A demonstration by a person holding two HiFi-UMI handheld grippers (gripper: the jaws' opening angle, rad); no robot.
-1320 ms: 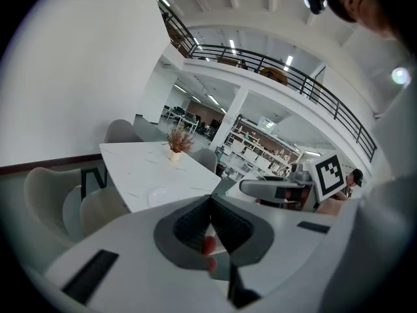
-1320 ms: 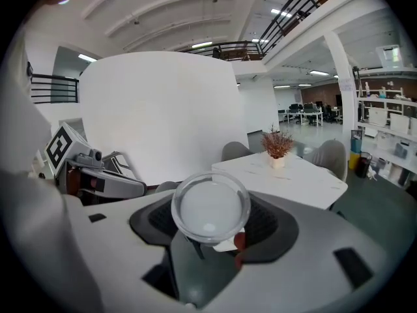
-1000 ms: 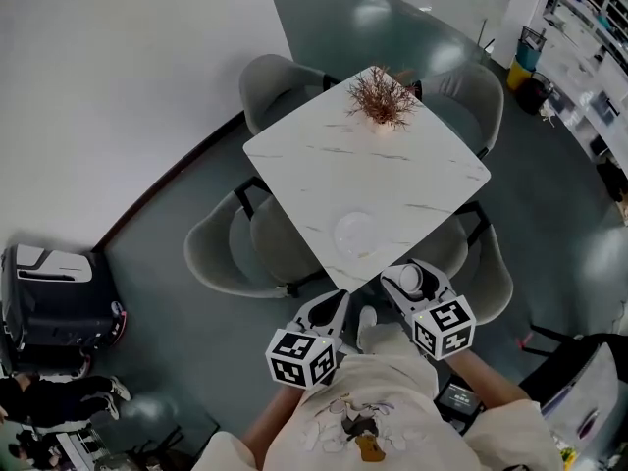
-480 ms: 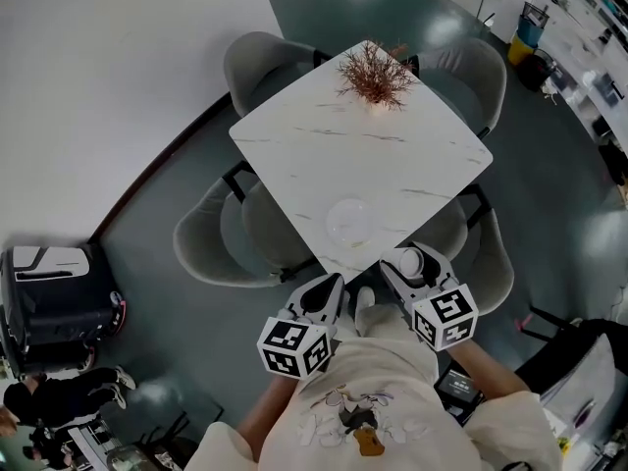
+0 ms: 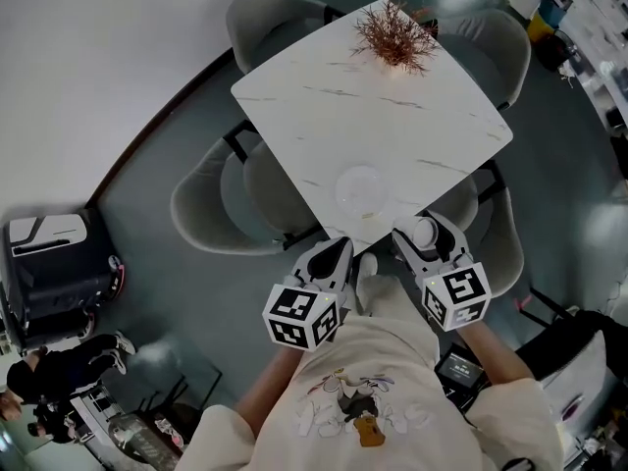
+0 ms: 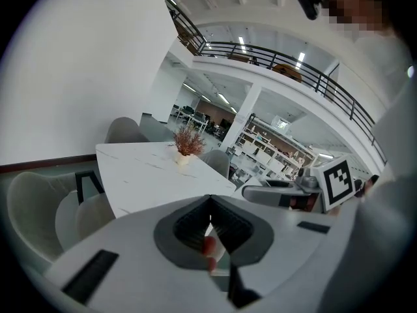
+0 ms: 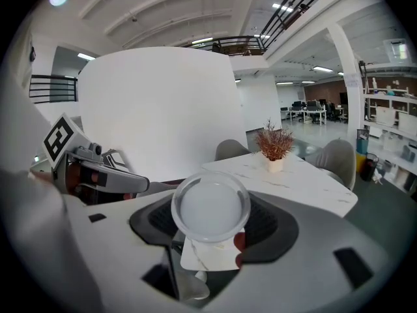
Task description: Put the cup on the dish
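Right gripper view: right gripper point(image 7: 210, 232) clamps the clear cup point(image 7: 210, 206).

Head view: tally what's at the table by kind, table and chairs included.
Table: 1
Chairs: 4
Dish: 1
Cup: 1, held in the right tongs
Potted plant: 1
Total: 8

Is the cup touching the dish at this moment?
Apart. In the head view the cup, held in the right tongs, is near the table's edge, with bare tabletop between it and the dish.
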